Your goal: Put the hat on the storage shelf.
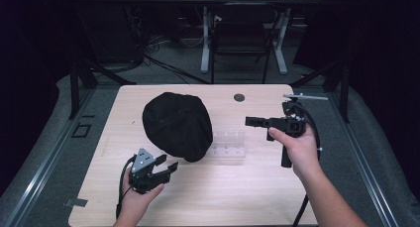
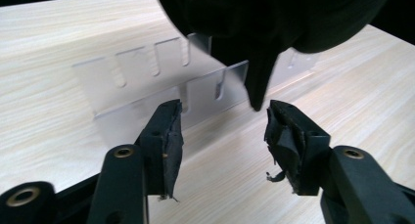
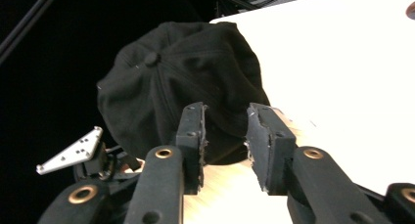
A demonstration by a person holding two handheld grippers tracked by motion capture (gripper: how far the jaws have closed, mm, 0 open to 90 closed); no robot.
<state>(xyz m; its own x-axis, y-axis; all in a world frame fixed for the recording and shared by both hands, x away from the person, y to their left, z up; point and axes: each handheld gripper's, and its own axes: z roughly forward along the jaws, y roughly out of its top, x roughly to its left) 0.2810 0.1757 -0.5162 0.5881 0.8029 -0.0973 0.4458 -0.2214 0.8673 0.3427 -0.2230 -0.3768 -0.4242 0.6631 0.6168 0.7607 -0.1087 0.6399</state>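
Observation:
A black cap (image 1: 177, 125) lies crown up on the left half of the wooden table (image 1: 237, 197). A clear acrylic rack (image 1: 229, 146) lies flat just right of it. My left gripper (image 1: 167, 162) is open near the cap's front edge, with nothing between its fingers. In the left gripper view its jaws (image 2: 225, 119) point at the slotted rack (image 2: 161, 82), and the cap (image 2: 274, 13) with a hanging strap is above. My right gripper (image 1: 249, 121) is open, held above the table right of the cap and pointing left. It faces the cap (image 3: 181, 82) in the right gripper view (image 3: 225, 136).
A small dark round disc (image 1: 239, 97) sits near the table's far edge. A black chair (image 1: 240, 43) and a white desk frame (image 1: 205, 38) stand on the floor beyond the table. The left gripper's grey plate (image 3: 73, 153) shows at lower left in the right gripper view.

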